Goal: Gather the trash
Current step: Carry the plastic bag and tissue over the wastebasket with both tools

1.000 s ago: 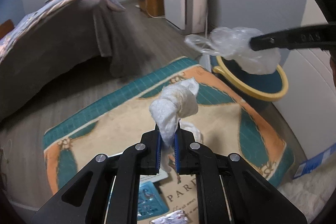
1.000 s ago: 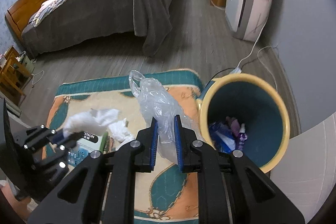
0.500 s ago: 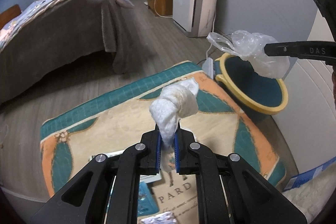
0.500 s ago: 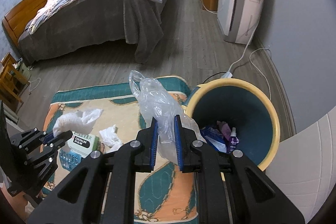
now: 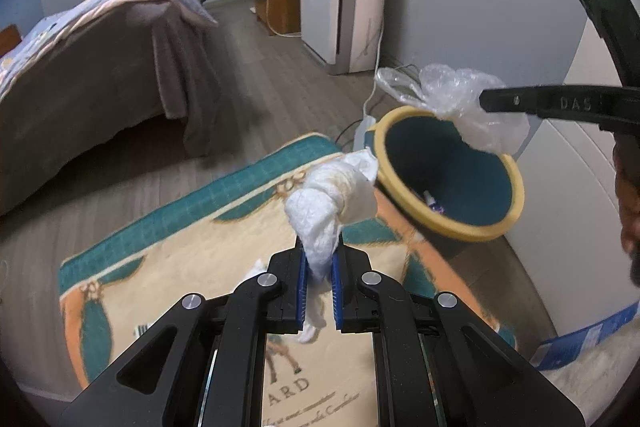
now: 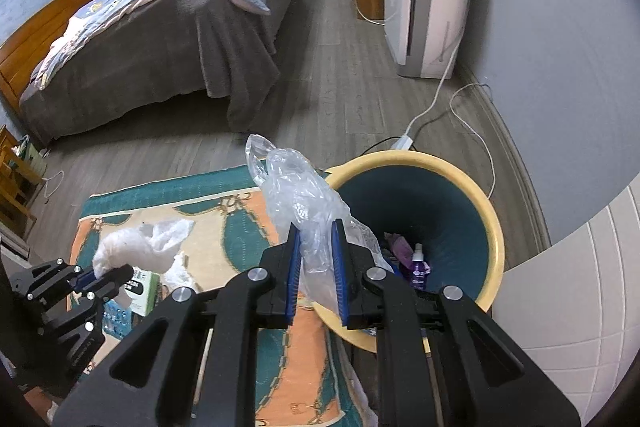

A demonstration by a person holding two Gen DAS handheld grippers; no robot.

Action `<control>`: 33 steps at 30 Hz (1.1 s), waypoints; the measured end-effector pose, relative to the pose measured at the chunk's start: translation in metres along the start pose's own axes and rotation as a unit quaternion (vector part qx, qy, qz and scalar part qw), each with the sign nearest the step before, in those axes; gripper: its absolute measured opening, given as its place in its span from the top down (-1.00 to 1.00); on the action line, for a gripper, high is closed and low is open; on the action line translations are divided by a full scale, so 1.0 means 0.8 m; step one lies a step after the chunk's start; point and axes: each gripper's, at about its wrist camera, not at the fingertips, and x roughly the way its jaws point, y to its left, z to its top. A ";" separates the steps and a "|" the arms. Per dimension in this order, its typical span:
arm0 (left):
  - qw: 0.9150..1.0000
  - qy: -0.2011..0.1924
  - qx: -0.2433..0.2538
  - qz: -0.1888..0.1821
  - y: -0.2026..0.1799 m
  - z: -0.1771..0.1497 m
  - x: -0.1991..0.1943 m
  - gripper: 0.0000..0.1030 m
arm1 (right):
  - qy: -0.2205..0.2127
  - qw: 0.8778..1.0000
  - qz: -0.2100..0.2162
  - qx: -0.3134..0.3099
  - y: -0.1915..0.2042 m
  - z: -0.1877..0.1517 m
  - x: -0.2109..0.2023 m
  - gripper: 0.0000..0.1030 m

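Plastic bag [image 6: 308, 223] pinched in right tongs [image 6: 316, 267] above bin [image 6: 490, 227]

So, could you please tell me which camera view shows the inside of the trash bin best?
The right wrist view: it looks down into the trash bin, showing a purple bottle at the bottom. The left wrist view sees the bin obliquely, its opening partly hidden by the plastic bag.

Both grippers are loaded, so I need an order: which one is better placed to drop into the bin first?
Right. The right gripper holds its plastic bag at the bin rim; the left gripper, with its tissue, is over the rug.
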 end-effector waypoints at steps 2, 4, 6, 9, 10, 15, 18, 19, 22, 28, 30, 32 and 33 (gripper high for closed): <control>1.000 -0.002 0.007 0.000 -0.008 0.008 0.003 0.79 | 0.001 1.000 -0.004 0.006 -0.010 0.001 0.002 0.72; 1.000 -0.003 0.009 -0.003 -0.013 0.015 0.005 0.79 | 0.001 1.000 -0.007 0.010 -0.019 0.002 0.003 0.72; 1.000 -0.001 0.009 -0.010 -0.021 0.021 0.009 0.79 | 0.002 1.000 -0.012 0.014 -0.027 0.001 0.004 0.72; 1.000 0.000 0.014 -0.015 -0.030 0.029 0.015 0.79 | 0.006 1.000 -0.015 0.024 -0.040 -0.001 0.008 0.72; 1.000 0.002 0.018 -0.017 -0.034 0.031 0.018 0.79 | 0.008 0.999 -0.015 0.028 -0.045 -0.002 0.008 0.72; 0.999 0.000 0.034 -0.024 -0.054 0.045 0.027 0.79 | 0.016 0.998 -0.028 0.045 -0.071 -0.005 0.017 0.72; 0.999 0.005 0.044 -0.027 -0.067 0.051 0.036 0.79 | 0.023 0.997 -0.036 0.068 -0.095 -0.008 0.023 0.72; 0.998 0.007 0.047 -0.028 -0.072 0.052 0.039 0.79 | 0.025 0.996 -0.038 0.078 -0.103 -0.010 0.025 0.72; 0.998 0.008 0.060 -0.034 -0.087 0.057 0.048 0.79 | 0.036 0.993 -0.046 0.106 -0.129 -0.018 0.034 0.72; 0.996 0.015 0.066 -0.056 -0.110 0.062 0.071 0.78 | 0.052 0.988 -0.061 0.131 -0.152 -0.027 0.046 0.72; 0.995 0.020 0.074 -0.058 -0.117 0.065 0.081 0.78 | 0.054 0.988 -0.068 0.130 -0.150 -0.027 0.048 0.72; 0.995 0.023 0.081 -0.058 -0.124 0.066 0.088 0.78 | 0.052 0.988 -0.073 0.125 -0.147 -0.026 0.048 0.72; 0.994 0.023 0.084 -0.058 -0.127 0.066 0.091 0.78 | 0.050 0.988 -0.074 0.124 -0.144 -0.024 0.048 0.72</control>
